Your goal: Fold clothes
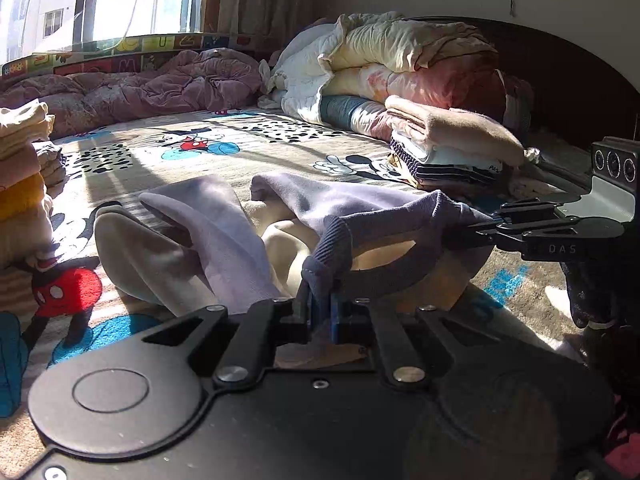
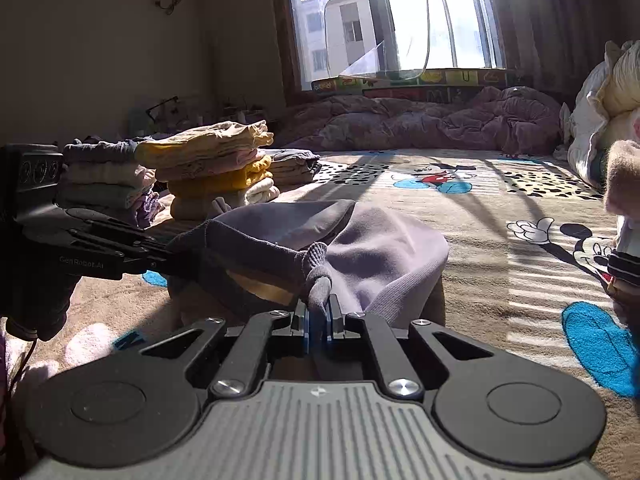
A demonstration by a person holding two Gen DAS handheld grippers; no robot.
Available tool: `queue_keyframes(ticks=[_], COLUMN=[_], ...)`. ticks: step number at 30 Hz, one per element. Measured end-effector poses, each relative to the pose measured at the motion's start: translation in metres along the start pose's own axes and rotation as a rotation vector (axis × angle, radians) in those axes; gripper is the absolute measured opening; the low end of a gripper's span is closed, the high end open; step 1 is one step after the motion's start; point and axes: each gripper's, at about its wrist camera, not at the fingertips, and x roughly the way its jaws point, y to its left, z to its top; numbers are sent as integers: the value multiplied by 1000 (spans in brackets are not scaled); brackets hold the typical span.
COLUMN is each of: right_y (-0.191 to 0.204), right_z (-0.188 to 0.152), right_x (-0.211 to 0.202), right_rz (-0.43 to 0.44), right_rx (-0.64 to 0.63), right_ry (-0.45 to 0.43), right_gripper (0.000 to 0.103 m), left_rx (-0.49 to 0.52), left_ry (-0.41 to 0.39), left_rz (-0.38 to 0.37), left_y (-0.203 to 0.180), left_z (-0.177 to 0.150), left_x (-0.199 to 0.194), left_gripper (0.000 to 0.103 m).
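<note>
You're working on a sunlit Mickey Mouse blanket (image 2: pixel 500 208) spread over the bed, beside a window (image 2: pixel 400 16). Both your left gripper (image 1: pixel 320 312) and right gripper (image 2: pixel 318 322) have fingers clenched on the purple garment (image 2: pixel 384 256), holding its ribbed edge above the blanket. The left gripper's body reads "GenRobot.AI".

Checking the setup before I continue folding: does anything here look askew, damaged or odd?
Nothing stands out. The lavender-grey ribbed-hem garment hangs bunched between the left tool and right tool, both clamped on its hem. The folded clothes stacks sit tidy on the Mickey Mouse blanket.
</note>
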Motion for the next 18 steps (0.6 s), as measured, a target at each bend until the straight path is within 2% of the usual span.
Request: queue_keyframes(ticks=[4,9,14,18], right_y=[26,62,97,122], right_z=[-11,-25,-45,-71], right_x=[-31,-56,-77,-79], right_rz=[-7,-29,-37,-29], right_rx=[-44,-196,-360,-521], right_ry=[-5,39,95,195], right_gripper=[9,9,9,9], left_rx=[31,88,218,310], left_ry=[-17,-27,54,139], left_rz=[9,18,26,38], left_y=[-22,-46,-75,-92], left_z=[-19,-38,-70,-97], left_x=[-35,-70,-92,-94], left_gripper=[6,5,5,5])
